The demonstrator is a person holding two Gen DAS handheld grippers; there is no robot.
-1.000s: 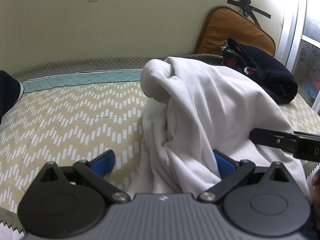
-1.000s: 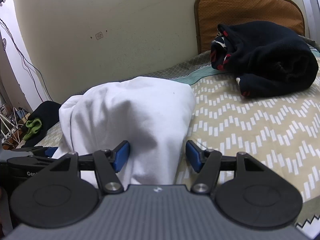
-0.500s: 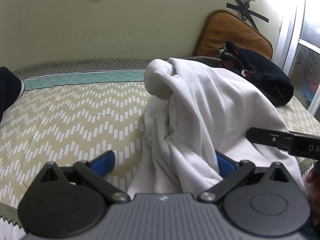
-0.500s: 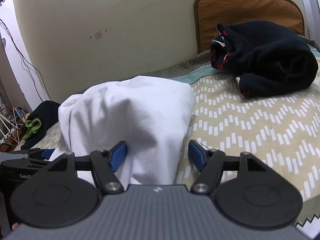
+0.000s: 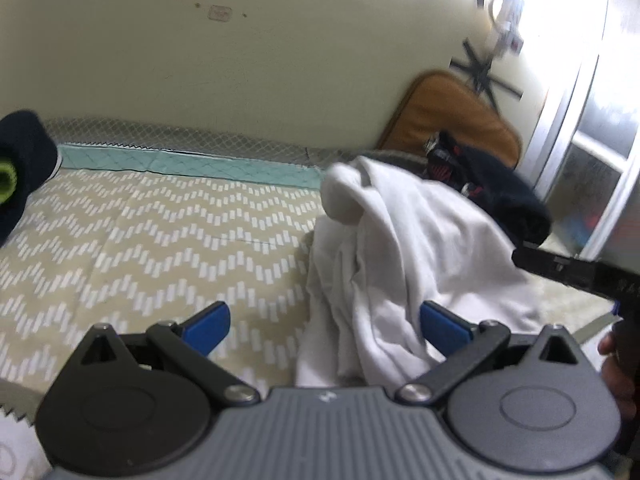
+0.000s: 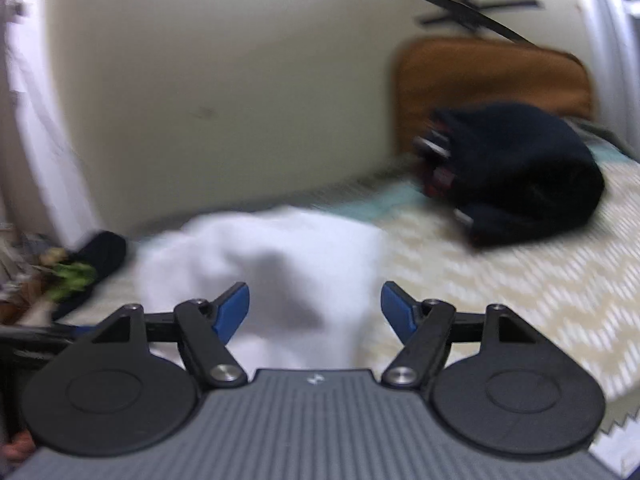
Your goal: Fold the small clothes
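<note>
White garment (image 5: 400, 264) | crumpled, heaped on bed (image 5: 160, 232) | both hand-held grippers (image 5: 320, 324) (image 6: 314, 308) wide, right just widened

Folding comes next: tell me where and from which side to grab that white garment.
Take the white garment by its rolled top edge, coming in from the bare bedspread side with the left gripper. There the bunched fold stands clear of the heap; lower down the cloth is loose drapes. The right gripper, jaws just opening, holds nothing.
</note>
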